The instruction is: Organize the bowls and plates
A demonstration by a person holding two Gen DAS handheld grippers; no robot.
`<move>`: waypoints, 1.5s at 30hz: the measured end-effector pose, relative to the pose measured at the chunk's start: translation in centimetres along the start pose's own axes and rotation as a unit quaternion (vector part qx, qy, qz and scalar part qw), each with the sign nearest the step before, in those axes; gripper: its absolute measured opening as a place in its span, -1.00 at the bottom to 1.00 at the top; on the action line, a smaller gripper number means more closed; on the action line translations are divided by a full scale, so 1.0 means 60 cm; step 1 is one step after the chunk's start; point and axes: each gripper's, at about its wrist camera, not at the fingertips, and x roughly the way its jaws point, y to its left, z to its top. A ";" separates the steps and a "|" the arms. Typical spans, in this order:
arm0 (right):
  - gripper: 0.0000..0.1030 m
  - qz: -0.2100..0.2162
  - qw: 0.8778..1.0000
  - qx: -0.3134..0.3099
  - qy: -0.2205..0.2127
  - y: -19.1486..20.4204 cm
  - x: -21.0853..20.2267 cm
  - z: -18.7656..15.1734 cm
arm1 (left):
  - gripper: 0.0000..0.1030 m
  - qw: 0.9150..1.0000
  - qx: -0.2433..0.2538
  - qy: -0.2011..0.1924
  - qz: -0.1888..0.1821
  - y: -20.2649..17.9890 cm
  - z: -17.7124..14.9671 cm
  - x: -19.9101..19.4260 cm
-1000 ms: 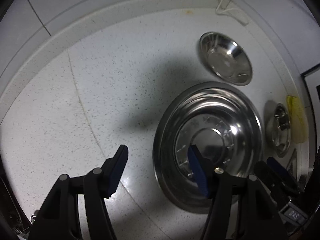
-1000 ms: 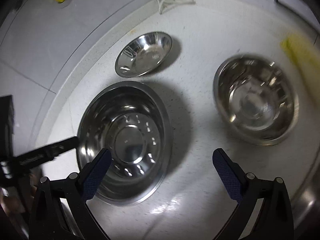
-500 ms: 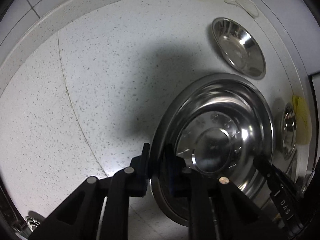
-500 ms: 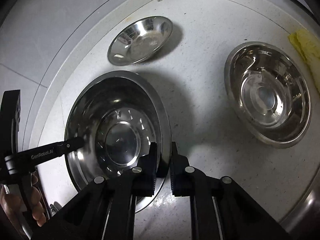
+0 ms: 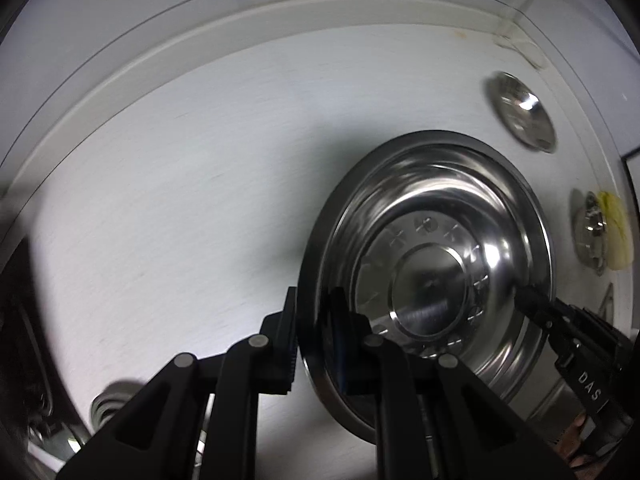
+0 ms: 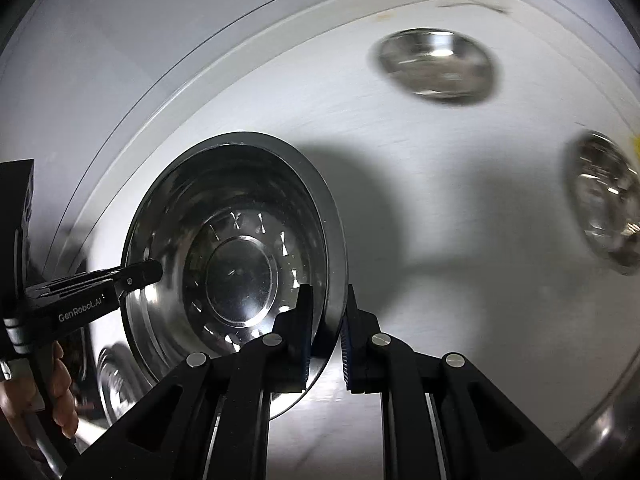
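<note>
Your left gripper (image 5: 314,332) pinches one side of the large steel bowl's (image 5: 432,272) rim, and your right gripper (image 6: 325,332) pinches the opposite side. Beyond the bowl on the white counter (image 5: 180,208) sit a shallow steel dish (image 6: 436,64) and a smaller bowl (image 6: 604,200), both blurred; the big bowl seems slightly lifted.

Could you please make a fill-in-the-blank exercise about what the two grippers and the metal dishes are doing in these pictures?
1. Both grippers are shut on the rim of the same large metal ____.
2. The left gripper and the right gripper hold the large dish on ____ sides.
3. Away from the grippers, the small bowl sits on the white ____.
4. The large dish holds ____ inside.

Missing words: bowl; opposite; counter; nothing
</note>
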 end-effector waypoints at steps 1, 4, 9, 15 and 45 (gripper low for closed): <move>-0.78 0.004 1.000 -0.010 0.005 0.018 0.008 -0.002 | -0.74 1.000 -0.011 -0.001 0.004 0.021 -0.010 -0.003; -0.78 0.010 0.999 -0.046 0.021 0.074 0.035 -0.013 | -0.74 0.999 -0.041 -0.002 0.017 0.085 -0.038 -0.006; -0.77 0.010 0.995 -0.085 0.045 0.139 0.077 -0.024 | -0.73 0.997 -0.076 0.001 0.031 0.142 -0.071 0.002; -0.76 -0.008 0.993 -0.107 0.055 0.183 0.105 -0.051 | -0.72 0.995 -0.098 0.010 0.035 0.181 -0.086 0.031; 0.28 -0.030 0.996 -0.084 0.002 0.147 0.052 -0.015 | -0.49 0.997 -0.080 0.019 0.014 0.150 -0.045 0.069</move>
